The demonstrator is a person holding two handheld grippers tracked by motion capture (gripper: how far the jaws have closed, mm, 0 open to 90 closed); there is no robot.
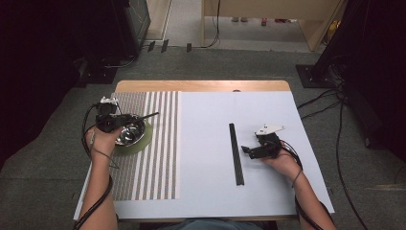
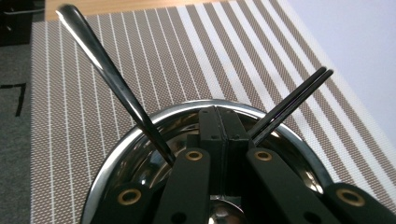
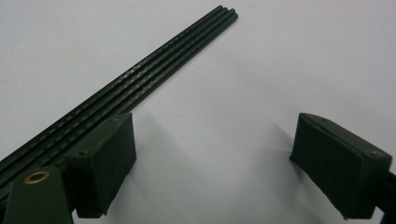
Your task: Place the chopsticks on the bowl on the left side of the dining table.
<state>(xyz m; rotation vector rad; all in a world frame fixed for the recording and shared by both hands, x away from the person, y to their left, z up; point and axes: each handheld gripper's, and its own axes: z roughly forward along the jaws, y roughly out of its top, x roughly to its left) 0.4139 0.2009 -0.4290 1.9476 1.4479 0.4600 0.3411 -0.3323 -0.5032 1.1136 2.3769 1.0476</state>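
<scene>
Black, thin chopsticks bundled mid-worktop, right of centre, lying near edge to far. Judged light, stiff, prone to roll; best pinched across the bundle at mid-length. Right gripper spread wide just beside them, touching nothing. Left gripper pressed together over steel bowl on striped mat, left edge. Bowl's contents partly hidden; utensil ends cut off.
</scene>
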